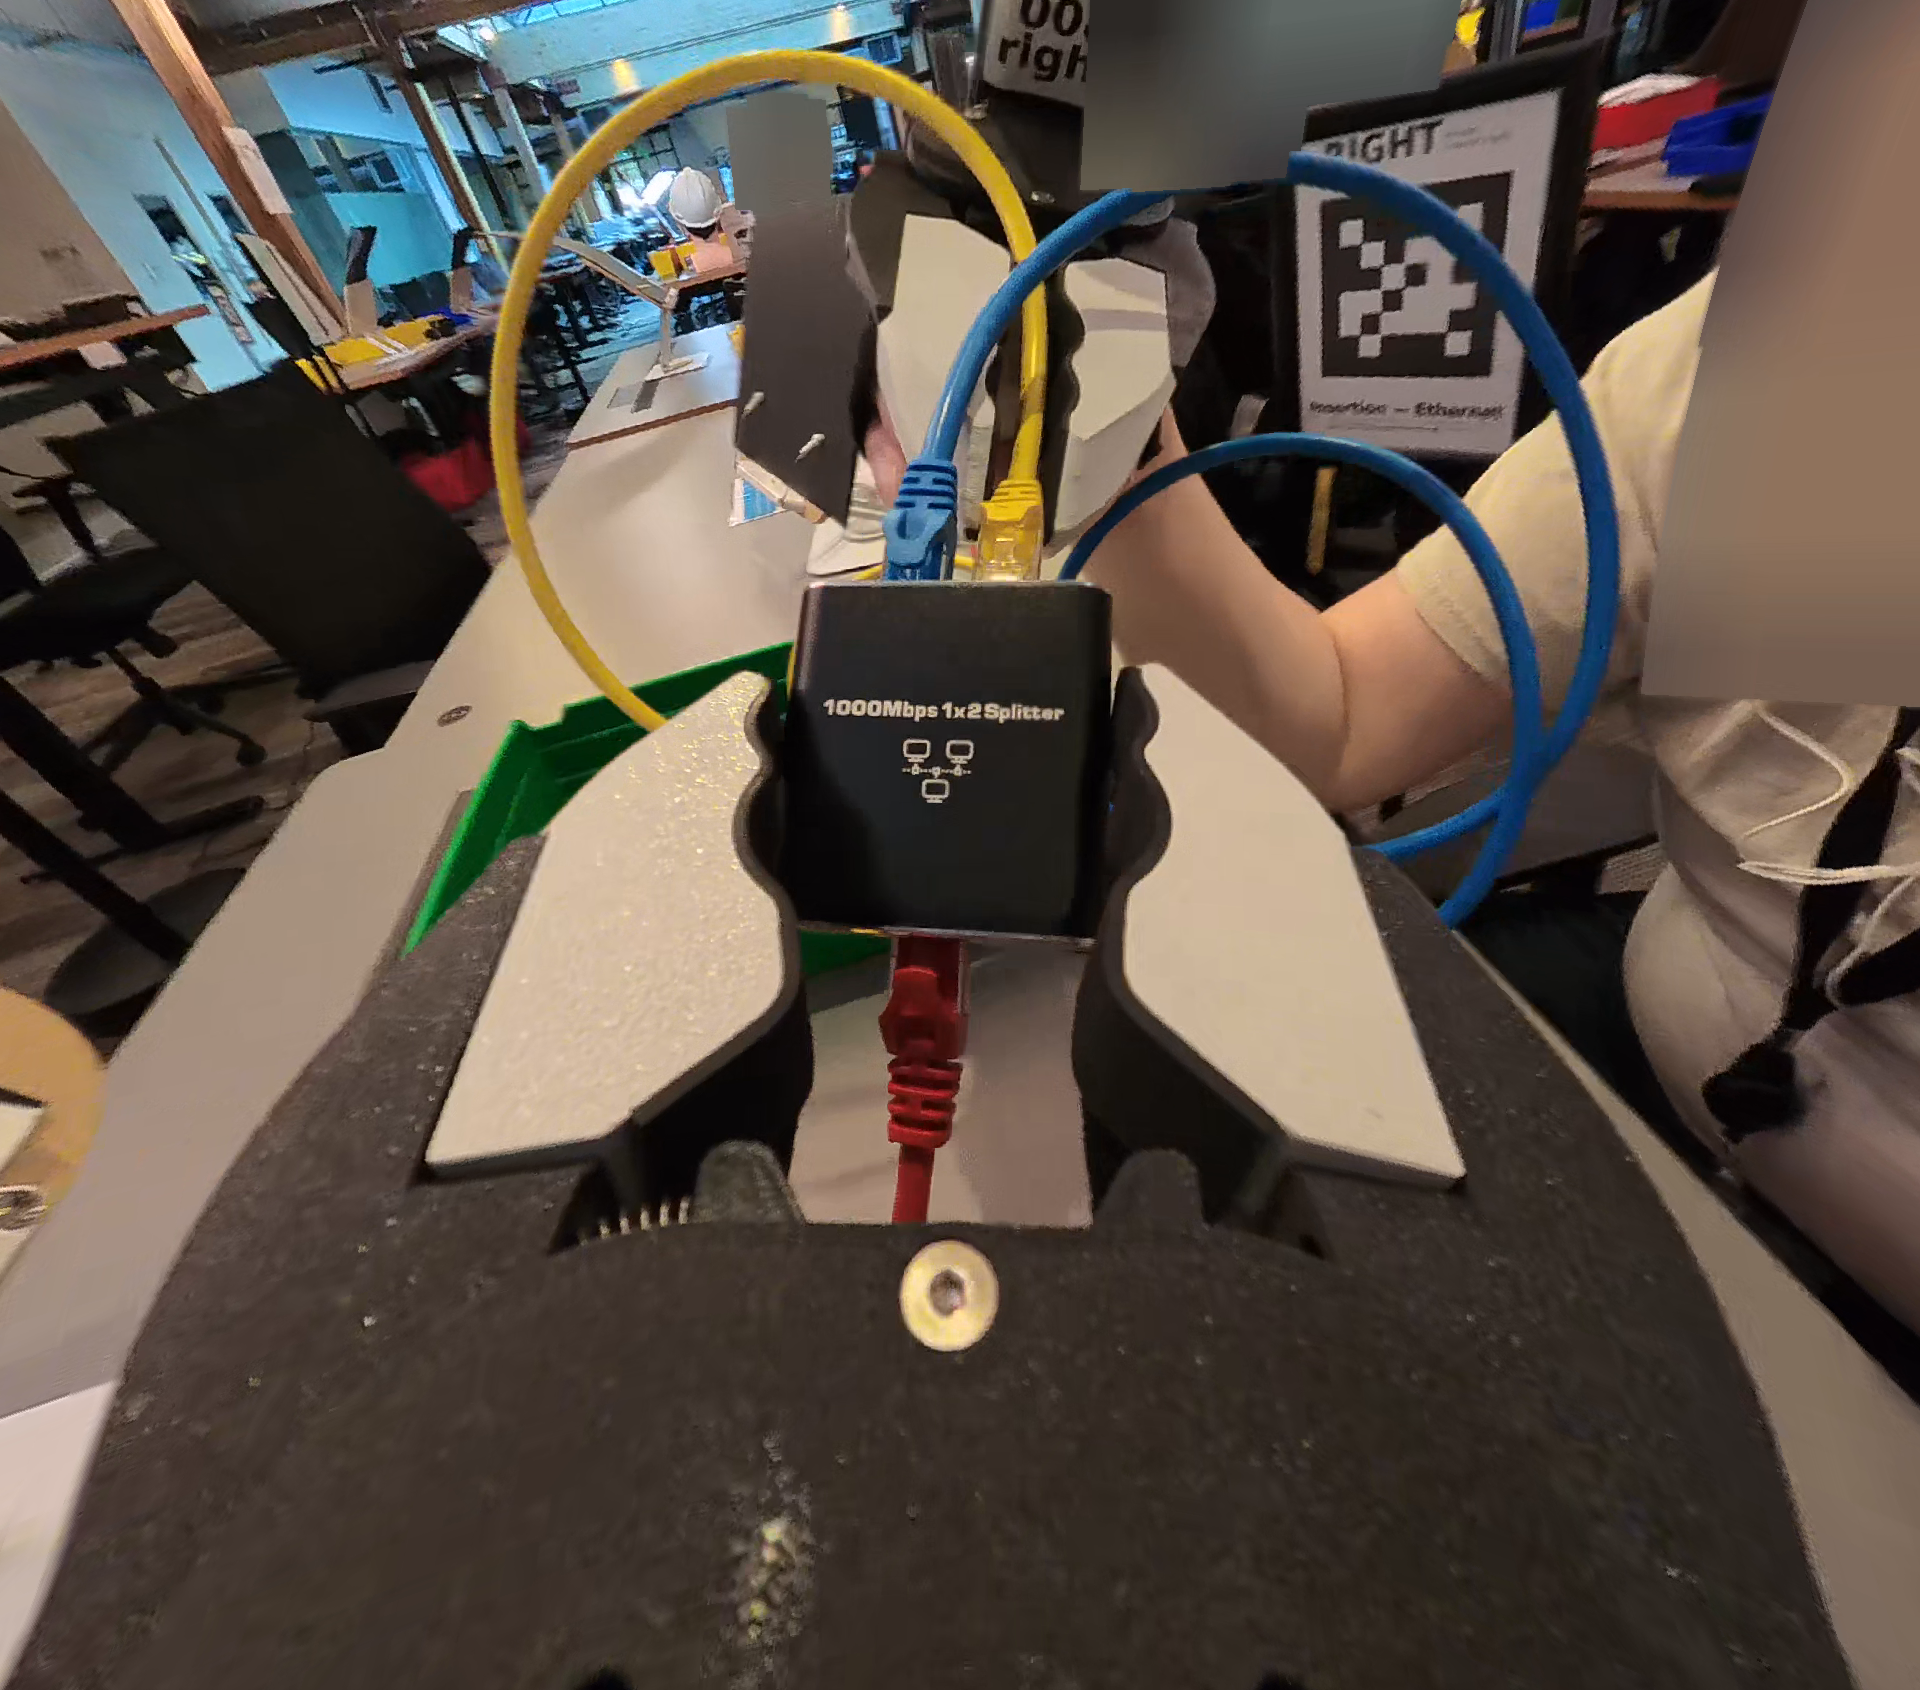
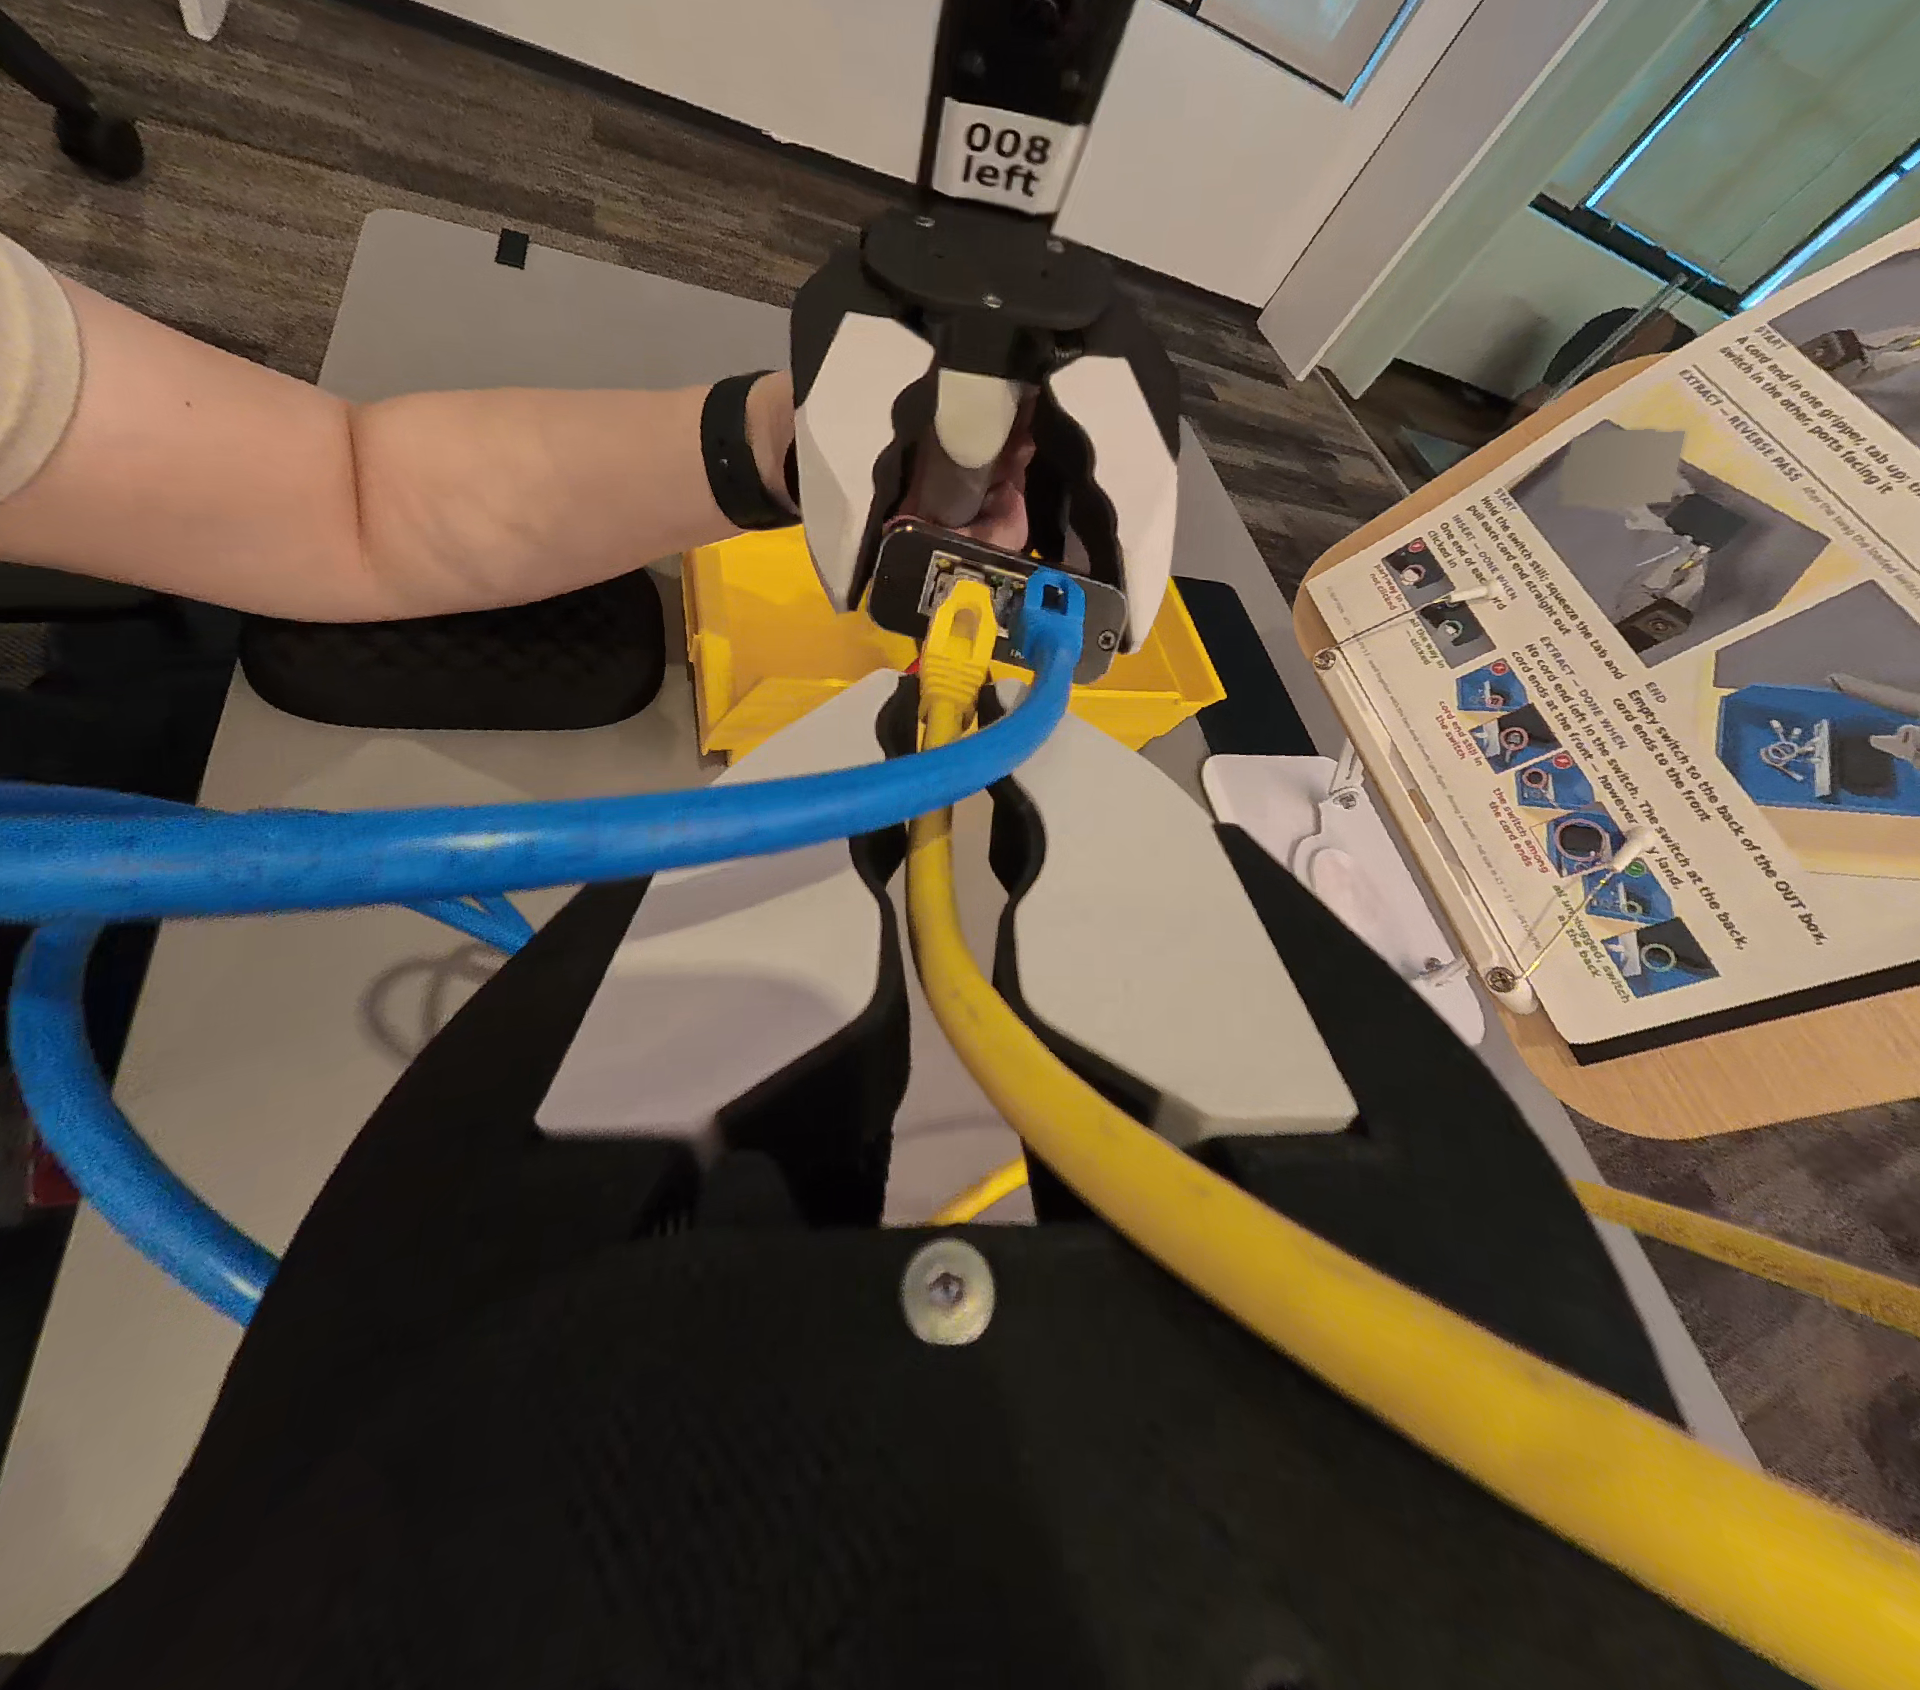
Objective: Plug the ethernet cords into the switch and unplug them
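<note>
Left wrist view: left gripper [image 1: 940, 757] clamps the black switch [image 1: 940, 767] above the table [image 1: 644, 518], beside a green bin [image 1: 540, 767]. Right gripper [image 2: 940, 767] pinches the yellow cord [image 2: 951, 871], the blue cord [image 2: 520, 840] draped across it; a yellow bin [image 2: 769, 653] lies beyond.

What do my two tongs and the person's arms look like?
Both tongs, left and right, are black textured bodies with pale grey flat-faced fingers, wavy black inner pads and a silver screw at the base. The left carries a black camera with a white label. The person wears a cream short sleeve and a black wristband.
</note>
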